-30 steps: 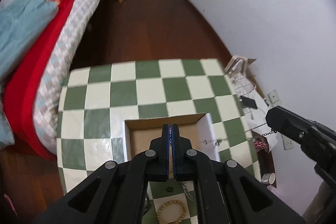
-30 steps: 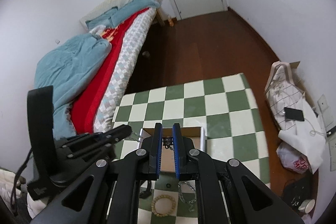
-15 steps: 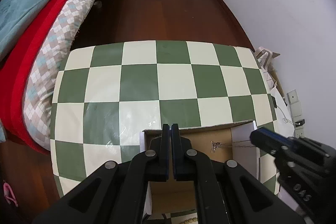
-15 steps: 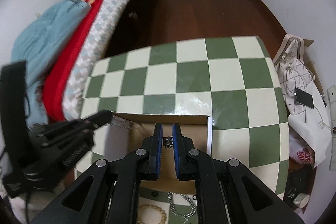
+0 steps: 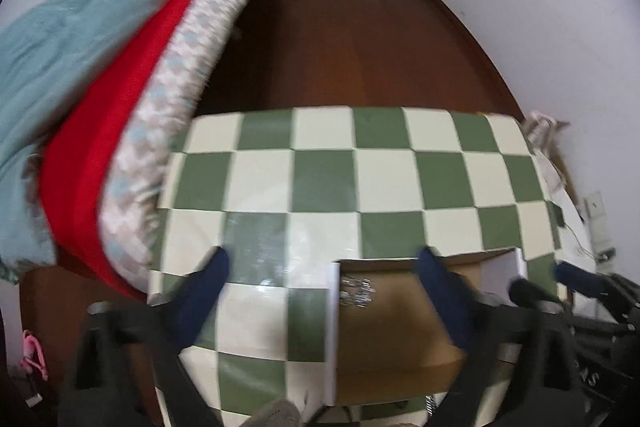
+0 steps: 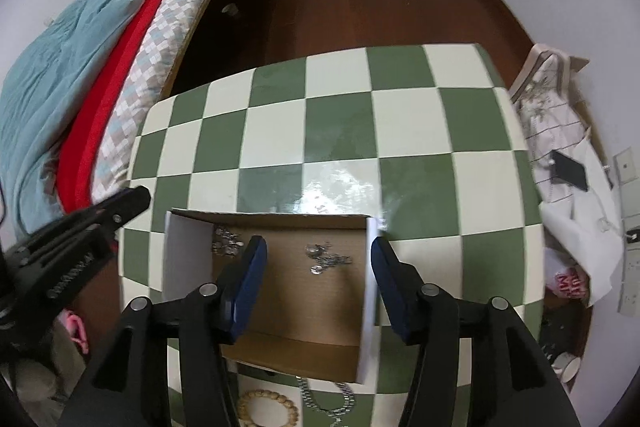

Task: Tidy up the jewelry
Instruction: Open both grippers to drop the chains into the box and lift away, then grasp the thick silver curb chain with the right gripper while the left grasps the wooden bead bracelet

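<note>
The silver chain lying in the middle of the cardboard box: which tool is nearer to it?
The right tool, jaws spread directly above the silver chain in the cardboard box. The left tool sits off the box's left side, over the checkered table.

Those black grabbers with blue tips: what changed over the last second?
Both grippers, left and right, have just been opening their jaws, dropping the thin silver chain into the shallow brown cardboard box. The green-and-cream checked tabletop and wooden bead bracelet stayed put.
</note>
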Tool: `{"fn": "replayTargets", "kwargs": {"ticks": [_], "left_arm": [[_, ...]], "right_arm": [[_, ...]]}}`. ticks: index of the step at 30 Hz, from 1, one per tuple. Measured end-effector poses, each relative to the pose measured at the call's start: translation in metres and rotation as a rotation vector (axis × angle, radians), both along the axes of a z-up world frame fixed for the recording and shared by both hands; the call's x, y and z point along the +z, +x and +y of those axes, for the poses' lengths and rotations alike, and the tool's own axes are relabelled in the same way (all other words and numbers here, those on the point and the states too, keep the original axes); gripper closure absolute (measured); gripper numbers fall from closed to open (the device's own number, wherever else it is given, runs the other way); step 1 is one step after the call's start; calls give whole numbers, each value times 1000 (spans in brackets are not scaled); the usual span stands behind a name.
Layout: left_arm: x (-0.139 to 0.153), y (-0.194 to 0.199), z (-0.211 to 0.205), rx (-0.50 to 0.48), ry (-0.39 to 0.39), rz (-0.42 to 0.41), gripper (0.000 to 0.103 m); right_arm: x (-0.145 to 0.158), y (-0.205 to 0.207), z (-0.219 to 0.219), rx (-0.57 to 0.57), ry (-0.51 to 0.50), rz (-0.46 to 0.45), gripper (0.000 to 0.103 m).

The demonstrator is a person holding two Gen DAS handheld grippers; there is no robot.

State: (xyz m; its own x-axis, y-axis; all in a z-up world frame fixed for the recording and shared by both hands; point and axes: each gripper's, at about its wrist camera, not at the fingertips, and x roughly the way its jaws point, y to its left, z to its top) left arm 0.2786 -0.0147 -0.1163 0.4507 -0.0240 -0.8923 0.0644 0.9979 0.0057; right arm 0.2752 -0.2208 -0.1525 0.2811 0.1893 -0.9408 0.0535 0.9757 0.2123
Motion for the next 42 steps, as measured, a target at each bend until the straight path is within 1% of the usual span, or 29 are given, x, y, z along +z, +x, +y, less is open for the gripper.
{"fn": "replayTargets", "kwargs": {"ticks": [2, 3, 4, 5, 7, 8, 10, 17, 23, 32, 39, 42], "left_arm": [[-2, -7, 4, 9, 30, -6, 4], [-4, -12, 6, 16, 47, -8, 0], [-6, -16, 8, 20, 55, -13, 0], [-8, -21, 9, 21, 59, -20, 0], [-11, -34, 14, 28, 63, -33, 0], [-12, -39, 15, 30, 61, -37, 0], [-13, -48, 17, 34, 62, -45, 0], [-9, -80, 19, 35, 84, -79, 0], [4, -109, 21, 33, 90, -111, 0], [31, -150, 25, 38, 76, -182, 0], [59, -180, 23, 21, 62, -240, 0], [67, -190, 26, 32, 53, -260, 0]], "right_arm": [[2, -7, 1, 1, -47, -8, 35], [3, -11, 2, 6, -80, -15, 20], [3, -15, 3, 5, -104, -19, 9], [3, -20, 4, 6, -134, -23, 6], [0, -31, 8, 7, -181, -28, 6], [-2, -34, 8, 5, -191, -28, 5], [-7, -45, 9, -1, -196, -25, 0], [-13, -76, 19, -11, -241, -51, 0], [0, -103, 22, -31, -248, -98, 0], [35, -147, 27, -46, -279, -194, 0], [74, -179, 32, -55, -310, -292, 0], [88, -190, 30, -67, -298, -320, 0]]}}
